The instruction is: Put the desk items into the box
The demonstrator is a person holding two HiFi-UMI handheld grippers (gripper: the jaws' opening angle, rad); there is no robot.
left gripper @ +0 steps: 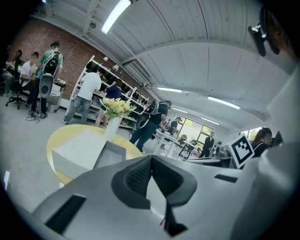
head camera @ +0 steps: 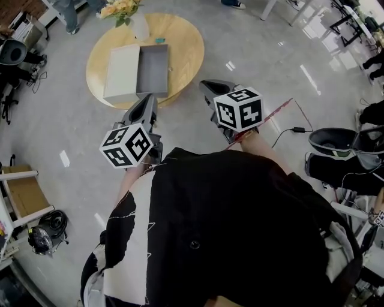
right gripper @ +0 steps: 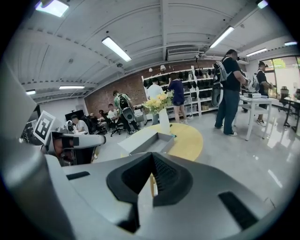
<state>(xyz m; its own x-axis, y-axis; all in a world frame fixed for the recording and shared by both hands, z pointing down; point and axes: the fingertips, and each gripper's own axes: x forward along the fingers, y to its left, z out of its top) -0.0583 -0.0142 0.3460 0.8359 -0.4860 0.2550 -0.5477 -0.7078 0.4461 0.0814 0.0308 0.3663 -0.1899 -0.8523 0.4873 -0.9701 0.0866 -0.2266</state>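
Status: 2 tools, both clenched on nothing. The left tool [head camera: 147, 101] and right tool [head camera: 208, 86] each have pads meeting at the tip with no object between them, and each tool's own view shows the same. Both are held in front of the torso, angled toward the round surface [head camera: 186, 51], and neither is over the box [head camera: 154, 69] yet. My read is an approach pose, jaws shut because nothing is within reach. The box sits open near the surface's near edge, with the lid [head camera: 123, 73] laid flat against its left side, probably so the opening stays clear for drops from above. It looks empty, so I'd say the task is at 0. I see only 1 loose candidate, a teal item [head camera: 159, 41] just past the box's far right corner, too small to identify. A vase [head camera: 139, 27] with flowers [head camera: 120, 7] stands close to it. The vase looks top-heavy, so I'd reach in from the right, away from it. Either tool must release before any grasp.
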